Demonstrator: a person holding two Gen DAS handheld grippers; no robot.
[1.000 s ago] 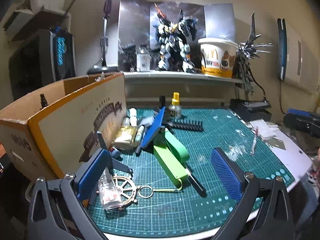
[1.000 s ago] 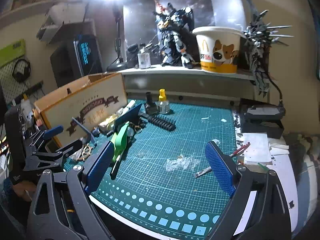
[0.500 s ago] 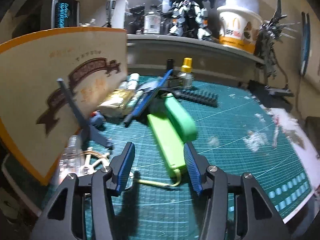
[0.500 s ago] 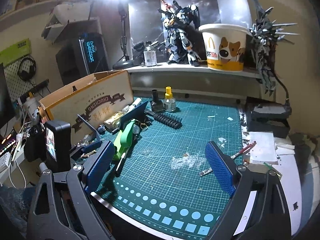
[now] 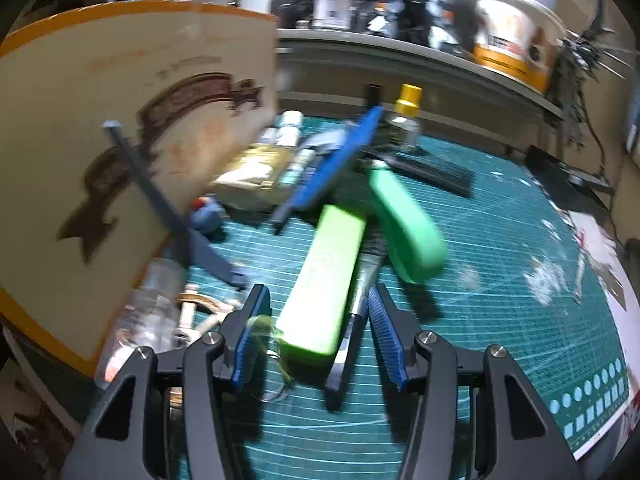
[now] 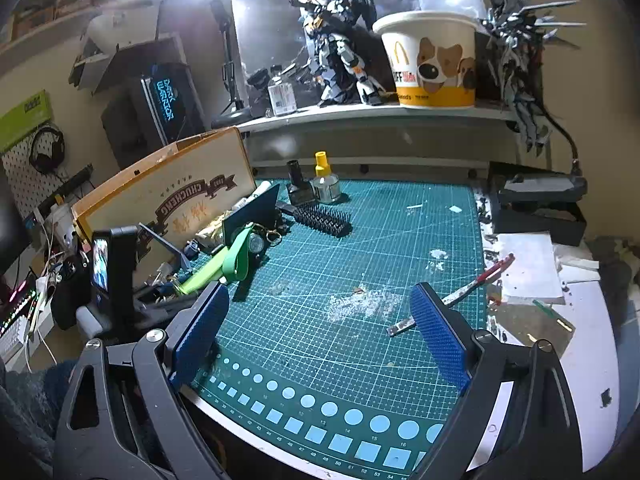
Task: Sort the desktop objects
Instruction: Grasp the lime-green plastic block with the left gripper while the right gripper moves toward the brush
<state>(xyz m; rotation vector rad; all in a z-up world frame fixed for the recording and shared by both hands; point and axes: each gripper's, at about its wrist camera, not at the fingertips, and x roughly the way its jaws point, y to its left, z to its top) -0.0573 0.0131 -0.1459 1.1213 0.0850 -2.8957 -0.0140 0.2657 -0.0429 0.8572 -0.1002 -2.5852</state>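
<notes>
My left gripper [image 5: 318,322] is low over the green cutting mat [image 5: 500,280], its blue pads on either side of the near end of a lime green bar [image 5: 326,276], with gaps on both sides. A darker green case [image 5: 404,220] and a black-handled knife [image 5: 352,340] lie beside the bar. A blue flat piece [image 5: 340,160] leans behind. The cardboard box [image 5: 120,152] stands at the left. My right gripper [image 6: 320,336] is open and empty above the mat's [image 6: 360,280] near edge. The left gripper's body [image 6: 108,276] and the lime bar [image 6: 200,276] show at the left of the right wrist view.
A ship-wheel keyring [image 5: 200,312] and a clear plastic piece [image 5: 152,312] lie by the box. A black comb [image 6: 324,220], a yellow-capped bottle [image 6: 325,180] and a red-tipped tool [image 6: 476,284] lie on the mat. A shelf with a paper bucket [image 6: 432,60] is behind.
My left gripper has dropped down and forward to the lime green bar and narrowed its jaws around it. The right gripper has barely moved.
</notes>
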